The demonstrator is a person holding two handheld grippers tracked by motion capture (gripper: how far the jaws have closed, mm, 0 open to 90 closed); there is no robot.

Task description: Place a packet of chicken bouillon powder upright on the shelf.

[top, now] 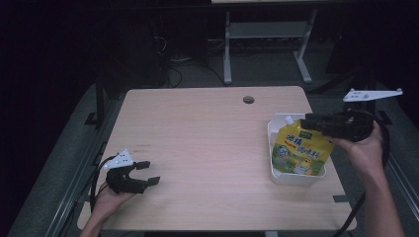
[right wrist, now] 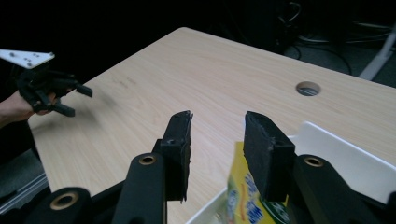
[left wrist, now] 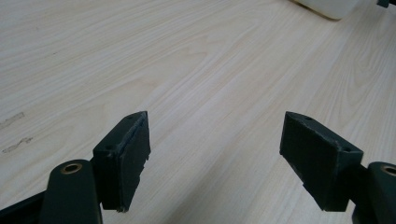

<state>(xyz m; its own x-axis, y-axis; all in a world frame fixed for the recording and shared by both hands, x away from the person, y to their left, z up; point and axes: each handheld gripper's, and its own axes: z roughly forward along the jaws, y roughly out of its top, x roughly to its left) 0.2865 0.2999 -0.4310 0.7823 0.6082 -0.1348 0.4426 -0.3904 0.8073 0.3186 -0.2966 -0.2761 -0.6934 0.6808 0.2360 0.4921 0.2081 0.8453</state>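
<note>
Standing upright in the white bin [top: 274, 173] at the right of the high view, the yellow-green spouted drink pouch [top: 299, 149] looks already delivered, and the right gripper [top: 310, 123], jaws partly apart above the pouch's top with nothing pinched, seems to be letting go. The left gripper [top: 146, 173] rests at the lower left with jaws wide and empty. The right gripper view shows the gap between its pads [right wrist: 181, 140] over the pouch's edge [right wrist: 240, 198]; the left gripper view shows bare wooden table [left wrist: 196, 60].
</note>
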